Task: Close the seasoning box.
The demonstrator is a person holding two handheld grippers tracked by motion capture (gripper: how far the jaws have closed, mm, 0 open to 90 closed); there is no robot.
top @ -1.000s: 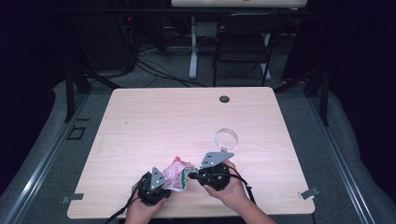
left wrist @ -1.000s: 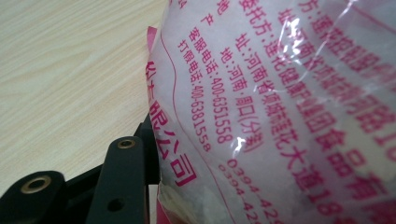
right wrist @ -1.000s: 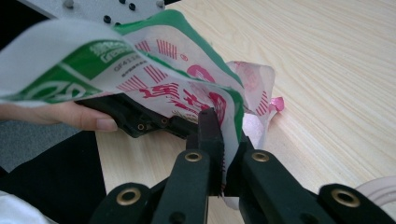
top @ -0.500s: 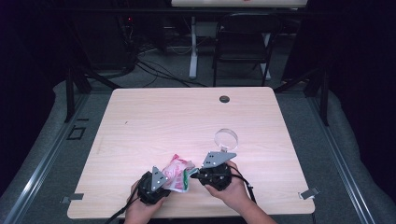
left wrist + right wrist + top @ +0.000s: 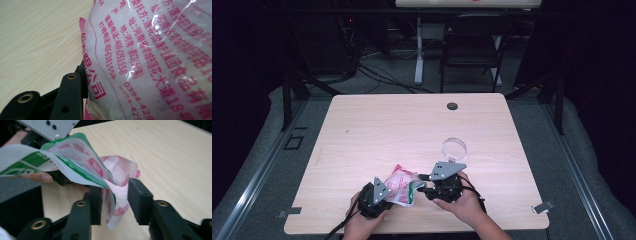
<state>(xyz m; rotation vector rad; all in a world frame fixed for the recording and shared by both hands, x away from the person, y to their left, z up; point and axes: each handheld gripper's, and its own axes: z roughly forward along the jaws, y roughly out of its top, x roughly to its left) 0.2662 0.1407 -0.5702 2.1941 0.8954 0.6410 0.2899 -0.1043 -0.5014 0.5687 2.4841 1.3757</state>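
A crinkled plastic bag point(image 5: 401, 186) with pink print and a green edge hangs just above the table's front, between both grippers. My left gripper point(image 5: 391, 196) is shut on the bag's filled white part point(image 5: 150, 50), and its one visible finger point(image 5: 72, 95) presses against the film. My right gripper point(image 5: 422, 184) faces it from the right. Its jaws have just been opening and now stand open point(image 5: 115, 203). The bag's loose top edge point(image 5: 82, 162) hangs between them without being pinched. A hand holds each gripper.
A clear round ring point(image 5: 454, 148) lies on the wooden table point(image 5: 377, 130) just beyond the right gripper. A dark cable hole point(image 5: 452, 106) sits near the far edge. A folding chair point(image 5: 472, 45) stands behind the table.
The right gripper's jaws have parted from the bag's edge. Both hands and the bag have stayed where they were.
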